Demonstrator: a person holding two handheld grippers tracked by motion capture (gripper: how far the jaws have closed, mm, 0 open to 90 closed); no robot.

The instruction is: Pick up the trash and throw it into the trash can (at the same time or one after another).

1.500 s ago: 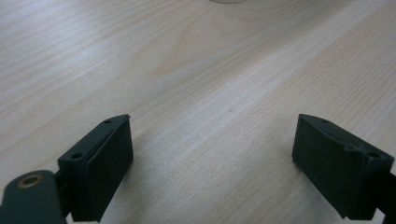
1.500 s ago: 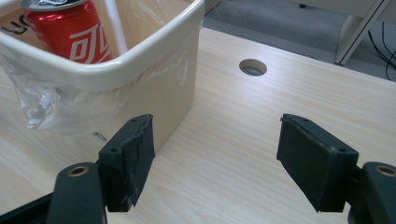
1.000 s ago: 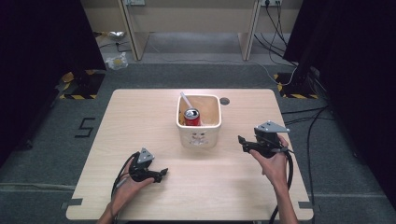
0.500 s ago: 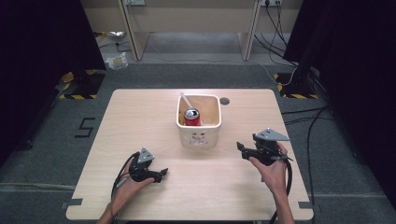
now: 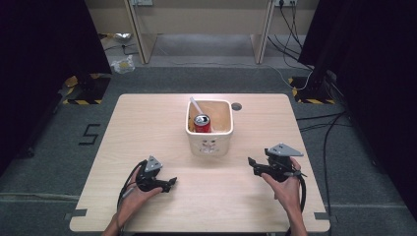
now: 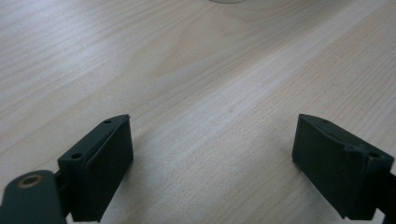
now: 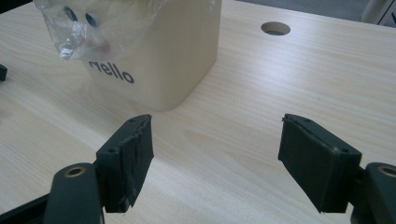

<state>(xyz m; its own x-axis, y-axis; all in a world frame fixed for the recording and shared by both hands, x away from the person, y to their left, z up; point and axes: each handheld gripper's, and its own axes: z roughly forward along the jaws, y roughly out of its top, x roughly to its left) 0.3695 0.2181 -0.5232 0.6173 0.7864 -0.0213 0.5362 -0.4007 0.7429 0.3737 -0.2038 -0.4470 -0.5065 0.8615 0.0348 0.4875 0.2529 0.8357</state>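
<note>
The cream square tub (image 5: 210, 142) stood upright mid-bench, "Hello" printed on its near face under crinkled clear plastic (image 7: 88, 28), the first letter partly hidden. Inside stood a red soda can (image 5: 202, 123), its brand unreadable, beside a white stick (image 5: 195, 105). Left hand-held gripper (image 5: 170, 183) and right hand-held gripper (image 5: 253, 165) were both spread, empty, over the bench (image 5: 147, 128).
</note>
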